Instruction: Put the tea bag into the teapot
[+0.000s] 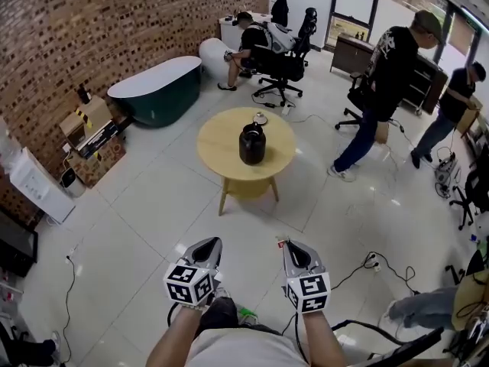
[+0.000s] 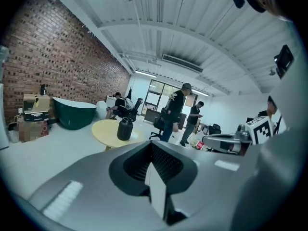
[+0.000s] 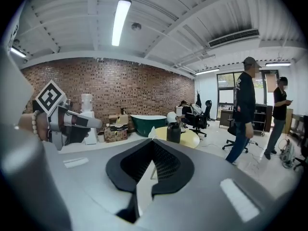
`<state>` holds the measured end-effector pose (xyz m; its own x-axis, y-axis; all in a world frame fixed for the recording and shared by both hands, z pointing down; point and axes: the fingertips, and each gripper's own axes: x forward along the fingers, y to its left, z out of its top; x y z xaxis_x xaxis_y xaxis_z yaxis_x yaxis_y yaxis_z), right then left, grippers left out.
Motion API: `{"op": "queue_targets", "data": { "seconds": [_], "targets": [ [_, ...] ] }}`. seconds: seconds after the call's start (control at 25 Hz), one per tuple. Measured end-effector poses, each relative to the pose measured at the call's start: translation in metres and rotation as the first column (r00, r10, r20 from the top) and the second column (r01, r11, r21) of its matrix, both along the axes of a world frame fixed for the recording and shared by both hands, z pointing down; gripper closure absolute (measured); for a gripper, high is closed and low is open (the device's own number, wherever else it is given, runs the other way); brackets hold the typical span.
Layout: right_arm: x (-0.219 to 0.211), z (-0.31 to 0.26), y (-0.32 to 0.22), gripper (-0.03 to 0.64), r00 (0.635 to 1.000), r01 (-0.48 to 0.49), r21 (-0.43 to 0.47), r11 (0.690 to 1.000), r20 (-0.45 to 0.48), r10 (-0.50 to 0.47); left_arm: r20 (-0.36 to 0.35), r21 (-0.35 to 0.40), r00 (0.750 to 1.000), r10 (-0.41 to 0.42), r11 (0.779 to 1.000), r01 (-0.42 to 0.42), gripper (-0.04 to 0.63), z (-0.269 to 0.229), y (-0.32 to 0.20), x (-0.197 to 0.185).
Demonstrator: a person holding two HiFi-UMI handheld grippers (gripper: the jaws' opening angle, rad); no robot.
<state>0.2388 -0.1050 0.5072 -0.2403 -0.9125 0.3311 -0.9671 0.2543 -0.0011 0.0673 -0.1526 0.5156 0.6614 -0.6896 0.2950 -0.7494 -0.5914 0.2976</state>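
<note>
You hold your left tool (image 1: 206, 247) and right tool (image 1: 294, 249) low over the floor, each closed on nothing. The black teapot (image 1: 252, 144) stands on the round counter (image 1: 218, 147) well ahead of them, with a small pale item (image 1: 260, 118) just behind it.

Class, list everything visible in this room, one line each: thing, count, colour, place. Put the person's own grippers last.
Round wooden table: one, pale yellow, room centre.
Glossy teapot: one, black, on the table.
Oval bathtub: one, dark green, by the brick wall.
Cardboard boxes: several, brown, beside bathtub.
Other people: at least three, dark tops, beyond the table.
Left gripper: one, grey, lower left, jaws shut, empty.
Right gripper: one, grey, lower right, jaws shut, empty.
</note>
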Motion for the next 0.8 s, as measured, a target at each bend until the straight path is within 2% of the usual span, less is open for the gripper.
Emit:
{"op": "queue_targets", "data": {
  "seconds": [0.48,0.8],
  "targets": [
    [0.021,-0.022,-0.158,0.615,0.997,0.002,0.049,0.999,-0.078,0.002,-0.011,0.023,1.000,0.023,0.999,-0.022,0.584,0.001,-0.145,0.020],
    [0.027,-0.083,-0.297,0.615,0.993,0.054,0.104,0.993,-0.113,-0.042,-0.026,0.087,0.999,0.026,0.996,-0.024,0.584,-0.056,-0.259,0.034]
  ]
}}
